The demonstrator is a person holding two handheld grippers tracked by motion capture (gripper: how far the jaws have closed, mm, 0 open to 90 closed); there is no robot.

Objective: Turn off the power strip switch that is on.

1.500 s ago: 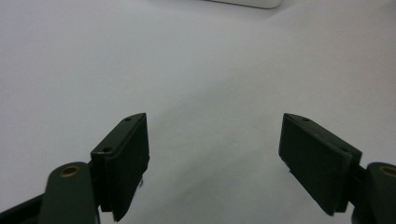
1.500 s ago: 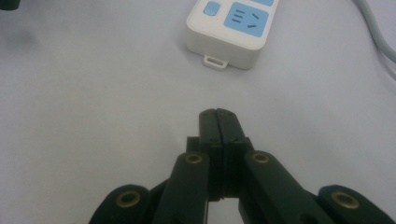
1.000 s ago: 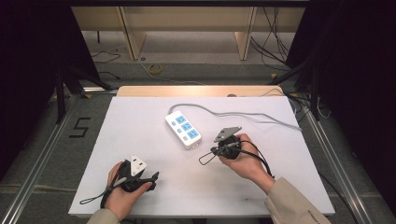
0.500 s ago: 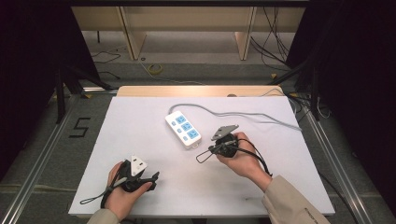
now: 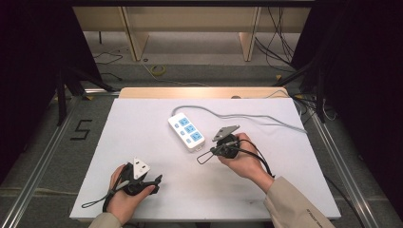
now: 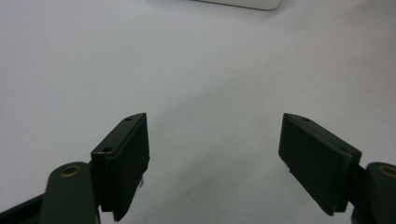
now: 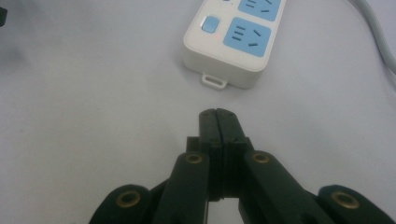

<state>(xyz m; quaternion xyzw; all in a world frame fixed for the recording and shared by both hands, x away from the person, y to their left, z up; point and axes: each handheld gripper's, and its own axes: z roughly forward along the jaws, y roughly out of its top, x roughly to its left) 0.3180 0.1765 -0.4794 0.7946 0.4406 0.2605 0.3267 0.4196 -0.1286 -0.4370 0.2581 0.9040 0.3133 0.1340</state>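
Note:
A white power strip [image 5: 187,131] with blue sockets lies in the middle of the white table; its near end, blue switch and small tab appear in the right gripper view [image 7: 229,44]. Its grey cable [image 5: 247,116] runs off to the right. My right gripper [image 5: 205,156] sits just right of the strip's near end, jaws pressed together with nothing between them [image 7: 218,116]. My left gripper [image 5: 154,180] rests near the table's front left, jaws wide apart over bare table [image 6: 212,149]. The strip's edge [image 6: 238,3] shows at the top of the left gripper view.
The white table top [image 5: 142,123] has a wooden strip [image 5: 199,91] along its far edge. Cables [image 5: 157,70] lie on the floor beyond, between wooden legs. A metal rail [image 5: 43,152] runs along the left side, next to a floor mark "5" [image 5: 81,129].
My right gripper has crept a little to the left, toward the strip's near end. The left gripper has stayed put.

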